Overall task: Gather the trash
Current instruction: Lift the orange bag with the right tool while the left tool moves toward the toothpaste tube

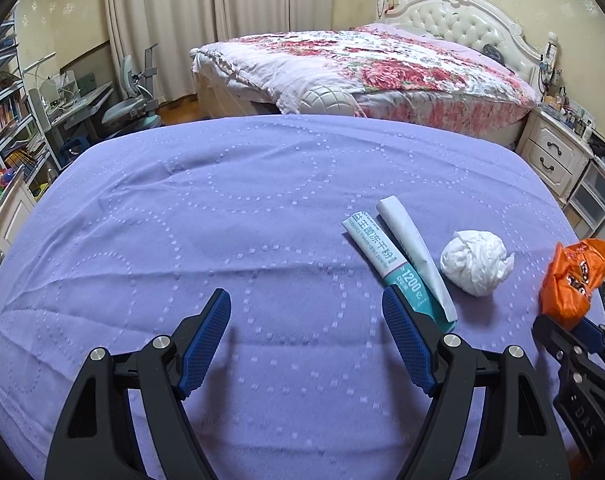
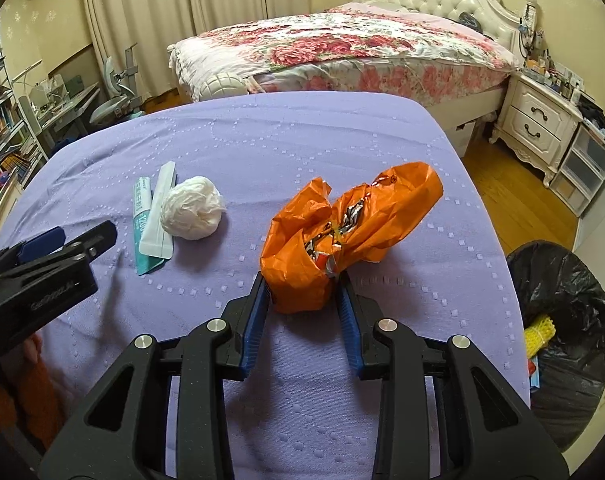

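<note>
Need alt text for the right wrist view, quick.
The right gripper clamps a crumpled orange wrapper on a purple cloth. A white tissue ball and two sachets lie left; a black-lined bin stands right.

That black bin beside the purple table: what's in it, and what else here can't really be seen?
- Black bin, right wrist view: cut off by the picture's edge; only something yellow shows, its kind unclear.
- Orange wrapper: its near end sits between the right gripper jaws; crumpled print unreadable.
- Sachets, left wrist view: the left gripper finger covers the teal one's near end.
- Tissue ball: any contents hidden.
</note>
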